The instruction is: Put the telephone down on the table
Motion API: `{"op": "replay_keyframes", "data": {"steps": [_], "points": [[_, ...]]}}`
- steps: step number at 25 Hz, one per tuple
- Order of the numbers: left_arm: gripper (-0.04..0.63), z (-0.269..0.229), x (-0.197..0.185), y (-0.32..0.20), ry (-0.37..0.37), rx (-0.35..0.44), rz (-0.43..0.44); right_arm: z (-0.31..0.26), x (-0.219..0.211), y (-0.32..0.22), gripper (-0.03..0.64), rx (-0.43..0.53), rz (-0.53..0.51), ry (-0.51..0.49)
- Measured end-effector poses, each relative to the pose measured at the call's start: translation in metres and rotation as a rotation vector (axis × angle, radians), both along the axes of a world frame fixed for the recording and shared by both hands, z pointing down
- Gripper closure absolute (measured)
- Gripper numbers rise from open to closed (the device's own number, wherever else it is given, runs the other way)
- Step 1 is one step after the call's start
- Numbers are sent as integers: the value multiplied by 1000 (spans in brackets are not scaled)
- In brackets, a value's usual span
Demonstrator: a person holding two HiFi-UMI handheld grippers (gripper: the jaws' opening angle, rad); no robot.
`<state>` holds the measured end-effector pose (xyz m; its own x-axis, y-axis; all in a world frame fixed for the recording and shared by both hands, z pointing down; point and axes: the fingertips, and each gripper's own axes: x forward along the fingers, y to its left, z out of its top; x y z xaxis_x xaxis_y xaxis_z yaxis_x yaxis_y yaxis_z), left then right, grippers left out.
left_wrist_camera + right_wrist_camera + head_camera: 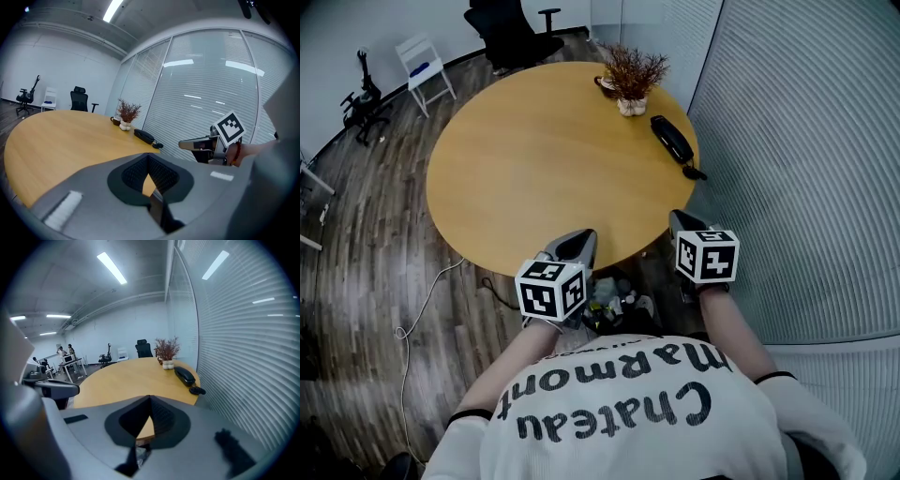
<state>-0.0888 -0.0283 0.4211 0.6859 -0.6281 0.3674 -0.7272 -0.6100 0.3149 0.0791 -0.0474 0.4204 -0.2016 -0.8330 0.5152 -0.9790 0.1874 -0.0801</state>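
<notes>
A black telephone (672,139) lies on the round wooden worktop (534,159) near a potted plant (632,75). The left claw (577,242) and right claw (682,223) are both closed together and empty, well apart from it.

Table (534,169): round, light wood top.
Phone (672,141): black, long and slim, handset resting on its base.
Pose: lies flat, its length running along the table's rim.
Place: on the table, at its far right edge.
Black piece (695,172): small, just beside the phone's near end, at the table's rim.
</notes>
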Motion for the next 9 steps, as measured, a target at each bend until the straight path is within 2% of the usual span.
{"op": "replay_keyframes", "data": {"steps": [9], "points": [[591,-4,-6,3,8,12,5,-7,-4,4,601,11,18,-2]]}}
